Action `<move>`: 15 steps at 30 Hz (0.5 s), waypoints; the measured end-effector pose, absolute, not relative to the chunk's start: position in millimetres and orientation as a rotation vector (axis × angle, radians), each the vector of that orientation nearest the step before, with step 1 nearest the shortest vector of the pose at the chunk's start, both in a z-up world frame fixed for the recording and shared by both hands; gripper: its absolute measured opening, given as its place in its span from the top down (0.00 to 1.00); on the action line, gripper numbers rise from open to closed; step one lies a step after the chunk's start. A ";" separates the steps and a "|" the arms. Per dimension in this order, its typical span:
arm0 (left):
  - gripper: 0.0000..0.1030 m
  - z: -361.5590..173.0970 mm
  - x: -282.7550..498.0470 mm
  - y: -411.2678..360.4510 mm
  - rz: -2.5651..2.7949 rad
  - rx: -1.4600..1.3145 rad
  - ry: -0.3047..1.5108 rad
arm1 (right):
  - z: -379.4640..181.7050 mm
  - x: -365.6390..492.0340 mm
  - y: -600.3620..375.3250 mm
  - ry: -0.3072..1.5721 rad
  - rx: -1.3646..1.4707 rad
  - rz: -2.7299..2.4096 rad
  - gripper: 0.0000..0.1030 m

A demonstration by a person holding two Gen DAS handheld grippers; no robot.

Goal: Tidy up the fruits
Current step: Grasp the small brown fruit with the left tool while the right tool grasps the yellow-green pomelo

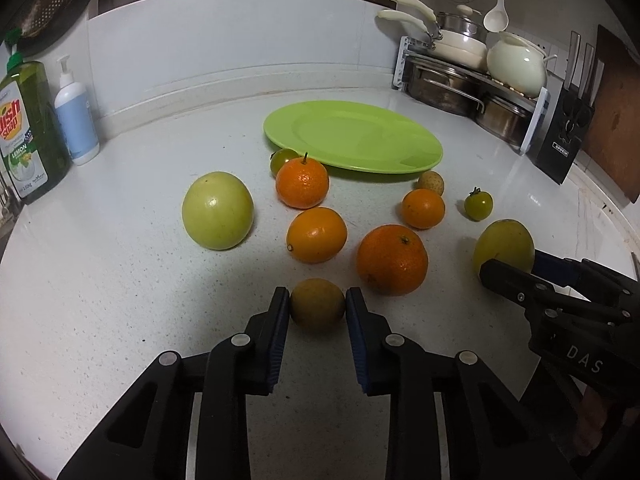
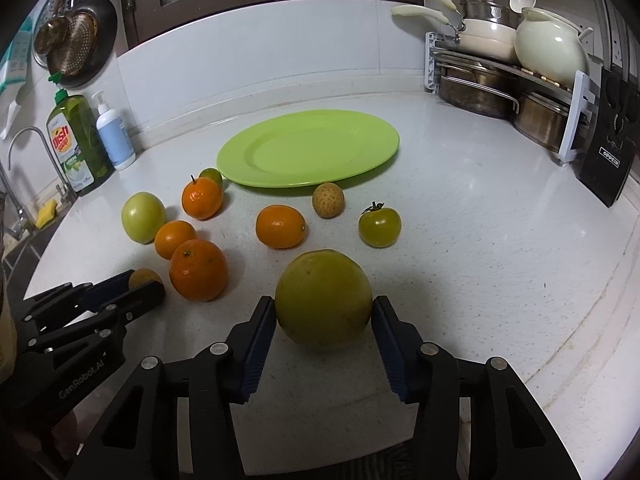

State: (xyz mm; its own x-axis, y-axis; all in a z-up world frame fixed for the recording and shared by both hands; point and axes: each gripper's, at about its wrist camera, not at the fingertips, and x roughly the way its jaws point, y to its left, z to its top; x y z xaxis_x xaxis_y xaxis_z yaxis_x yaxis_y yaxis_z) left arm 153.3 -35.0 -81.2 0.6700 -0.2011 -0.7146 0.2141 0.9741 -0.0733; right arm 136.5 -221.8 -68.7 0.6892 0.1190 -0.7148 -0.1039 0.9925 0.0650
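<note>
— On the white counter point(image 1: 120, 280), how much of the sorting is done?

— None that shows. The green plate point(image 1: 352, 136) is bare, and every fruit lies on the counter in front of it.

— What is loose out there?

— A pale green apple-like fruit point(image 1: 218, 210) to the left, two stemmed mandarins point(image 1: 302, 183) point(image 1: 392, 260), two smooth orange kumquat-like fruits point(image 1: 317, 234) point(image 1: 423, 208), a speckled tan fruit point(image 1: 431, 183) just before the plate's rim, and two green tomatoes point(image 1: 478, 204) point(image 1: 283, 160), one of them tucked against the plate's edge.

— And the grippers?

— The left gripper point(image 1: 317, 312) has its pads either side of a small brown round fruit point(image 1: 317, 306), touching or very nearly so; I judge it a grip just closing, with the fruit not lifted. The right gripper point(image 2: 324, 316) brackets a large yellow-green fruit point(image 2: 323, 298). Its pads sit at the fruit's flanks, and whether they press I cannot tell.

— So what remains?

— Everything, by my reckoning: these two to be carried to the plate, then the other eight.
</note>
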 end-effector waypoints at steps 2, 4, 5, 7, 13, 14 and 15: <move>0.72 -80.4 153.1 -33.7 -0.235 0.015 0.807 | -68.3 136.7 -221.5 0.801 0.017 0.124 0.51; 0.72 -78.2 151.4 -32.6 -0.229 0.018 0.801 | -67.6 137.1 -222.1 0.805 0.023 0.124 0.52; 0.72 -76.4 150.2 -31.9 -0.229 0.017 0.797 | -67.2 137.3 -222.5 0.807 0.028 0.124 0.52; 0.72 -71.6 147.7 -31.2 -0.226 0.020 0.783 | -65.5 137.2 -223.6 0.810 0.042 0.130 0.52; 0.72 -57.7 147.7 -32.6 -0.238 0.032 0.753 | -50.5 135.6 -222.1 0.778 0.051 0.145 0.52; 0.72 -54.1 149.3 -33.1 -0.243 0.033 0.745 | -45.7 136.1 -221.3 0.767 0.052 0.150 0.52; 0.72 -50.0 151.5 -34.0 -0.248 0.038 0.735 | -41.1 136.9 -220.6 0.756 0.049 0.153 0.52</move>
